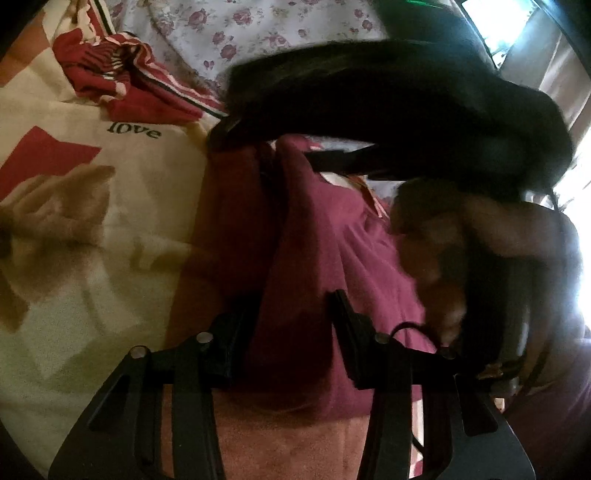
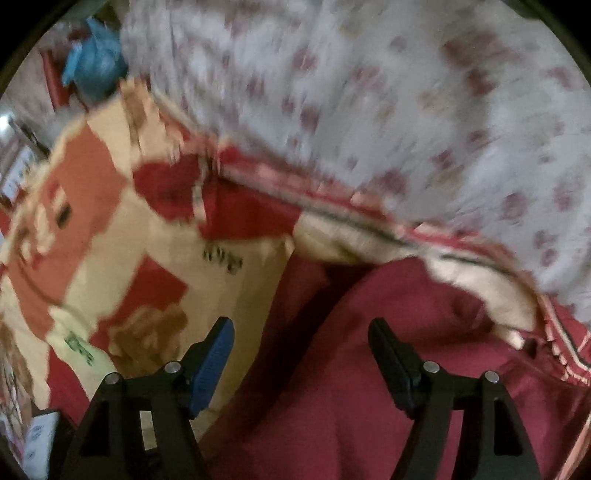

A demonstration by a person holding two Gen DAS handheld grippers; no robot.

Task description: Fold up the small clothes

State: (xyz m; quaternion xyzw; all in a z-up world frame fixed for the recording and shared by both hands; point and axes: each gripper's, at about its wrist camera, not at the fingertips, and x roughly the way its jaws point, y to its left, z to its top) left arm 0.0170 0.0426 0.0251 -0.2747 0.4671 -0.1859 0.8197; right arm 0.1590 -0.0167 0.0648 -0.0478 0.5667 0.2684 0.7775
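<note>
The word "love" point(image 1: 133, 131) can be read in dark letters in the left wrist view. It is printed on a cream patch of the patterned blanket point(image 1: 74, 258), just below a crumpled red striped cloth point(image 1: 110, 74). In the right wrist view the same blanket point(image 2: 155, 236) has dark letters point(image 2: 222, 258) on a cream patch and green letters point(image 2: 79, 349) lower down, but both are too blurred to read.

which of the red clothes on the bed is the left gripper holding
The plain maroon garment, bunched between the left gripper's jaws. The other one, the crumpled red striped garment, lies untouched farther back by the flowered sheet.
</note>
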